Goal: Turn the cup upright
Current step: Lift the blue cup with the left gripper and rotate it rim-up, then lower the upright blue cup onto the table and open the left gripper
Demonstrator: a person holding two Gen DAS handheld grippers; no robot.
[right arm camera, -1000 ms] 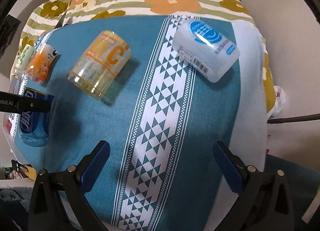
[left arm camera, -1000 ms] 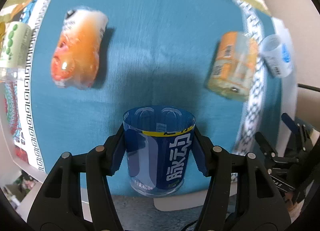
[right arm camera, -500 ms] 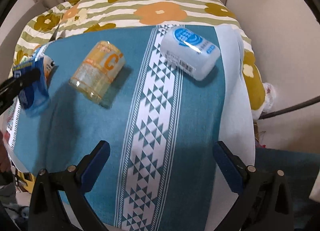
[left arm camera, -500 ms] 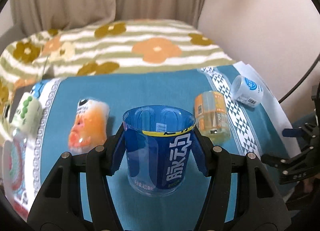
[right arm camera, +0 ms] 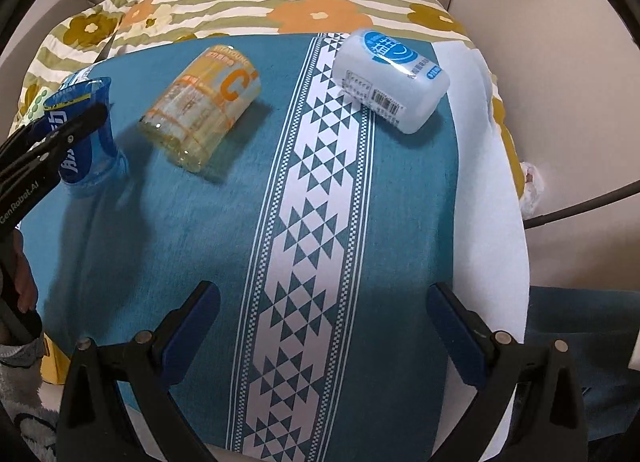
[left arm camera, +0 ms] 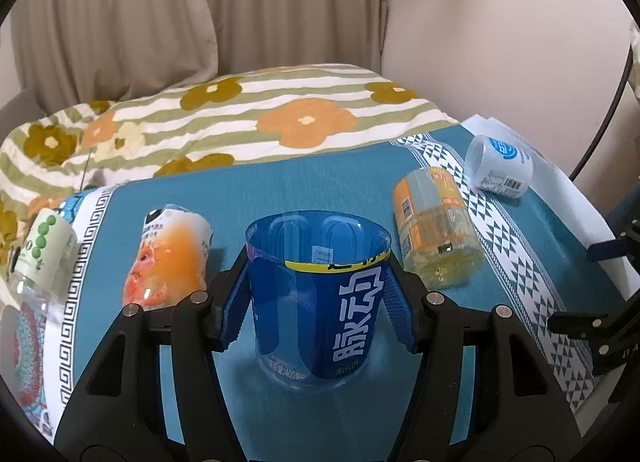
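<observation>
My left gripper [left arm camera: 318,302] is shut on a clear blue cup [left arm camera: 320,302] with white lettering. The cup stands upright, mouth up, its base on or just above the teal cloth [left arm camera: 280,198]. In the right wrist view the same blue cup [right arm camera: 86,142] is at the far left with the left gripper's finger [right arm camera: 76,126] across it. My right gripper [right arm camera: 324,326] is open and empty over the patterned white stripe [right arm camera: 312,198], near the table's front edge.
A yellow-orange cup [left arm camera: 436,234] [right arm camera: 204,102] and a white cup with a blue label [left arm camera: 498,166] [right arm camera: 394,78] lie on their sides to the right. An orange-printed cup [left arm camera: 168,258] and a green-dotted cup [left arm camera: 42,242] lie at left. A flowered blanket [left arm camera: 240,118] lies behind.
My left gripper has tilted from looking down on the cloth to level, turning the blue cup upright and lowering it to the cloth. My right gripper stays open, shifted slightly.
</observation>
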